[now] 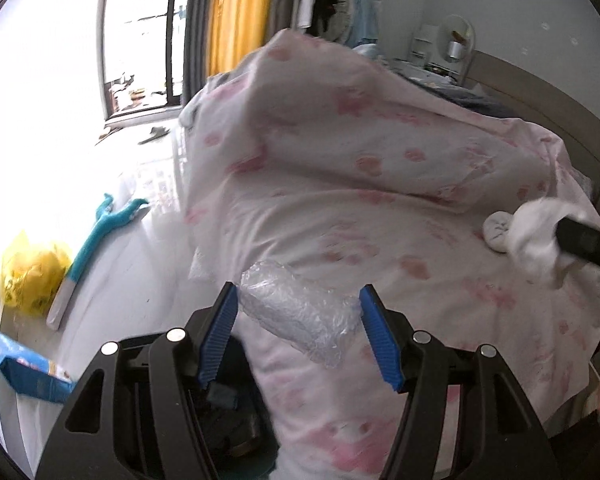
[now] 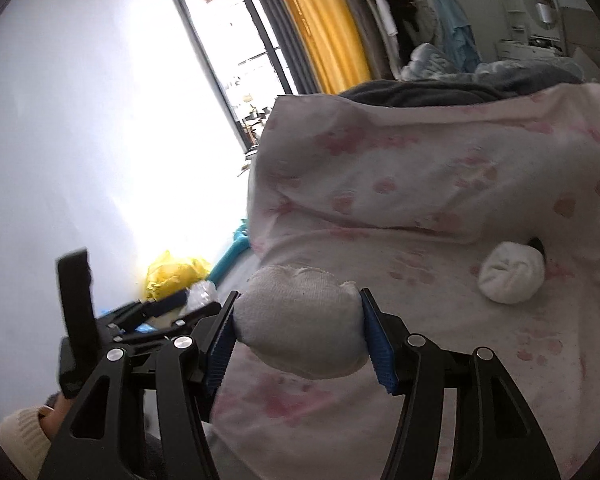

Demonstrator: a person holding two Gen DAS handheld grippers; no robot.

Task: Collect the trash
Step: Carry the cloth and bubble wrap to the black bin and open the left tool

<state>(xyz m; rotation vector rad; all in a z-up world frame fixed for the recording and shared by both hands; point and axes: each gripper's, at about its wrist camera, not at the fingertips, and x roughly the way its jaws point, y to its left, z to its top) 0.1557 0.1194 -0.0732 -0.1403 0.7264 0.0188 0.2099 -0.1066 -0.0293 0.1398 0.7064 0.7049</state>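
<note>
Right now I am carrying two pieces at once: my left gripper (image 1: pixel 298 334) is clamping a crumpled wad of clear plastic wrap (image 1: pixel 300 312) between its blue pads, and my right gripper (image 2: pixel 298 334) is squeezing a balled-up white wad (image 2: pixel 300 320), both held above the pink-patterned bedding (image 1: pixel 380 184). Neither is binned yet, I am judging. A second white ball (image 2: pixel 512 278) is still lying on the bedding, and a yellow plastic bag (image 1: pixel 32 276) is sitting on the floor beside the bed, perhaps for the trash
</note>
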